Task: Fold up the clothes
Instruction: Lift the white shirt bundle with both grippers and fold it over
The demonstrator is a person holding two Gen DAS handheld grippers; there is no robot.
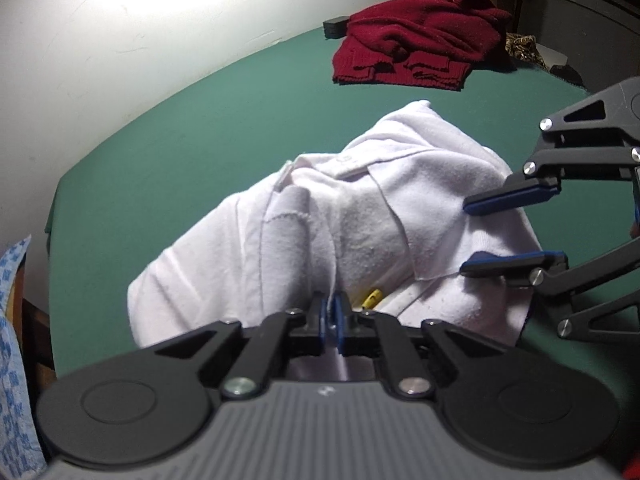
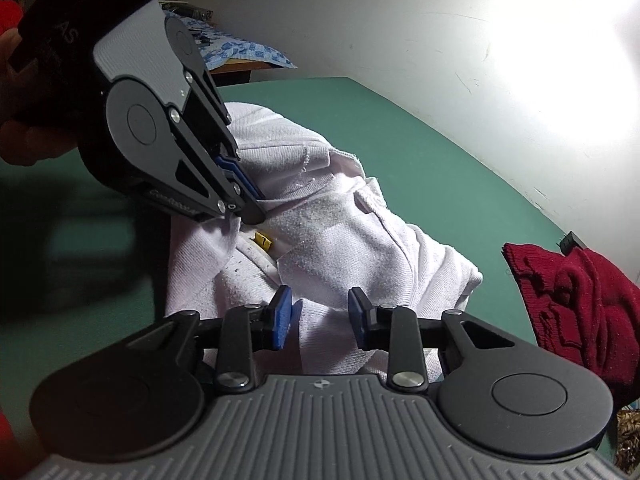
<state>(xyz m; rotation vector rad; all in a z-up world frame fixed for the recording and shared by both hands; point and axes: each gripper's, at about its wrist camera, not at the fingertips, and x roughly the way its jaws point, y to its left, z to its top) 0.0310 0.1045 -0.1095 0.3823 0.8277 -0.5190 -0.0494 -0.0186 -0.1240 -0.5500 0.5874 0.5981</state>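
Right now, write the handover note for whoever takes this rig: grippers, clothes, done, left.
Left gripper: shut on a fold of the white garment at its near edge.
Right gripper: open, jaws astride the white cloth, not pinching.
White garment: bunched mid green table, not yet folded.
Red sweater: heaped at the far edge, untouched.
Left to do: spread and fold the white one, then the red.
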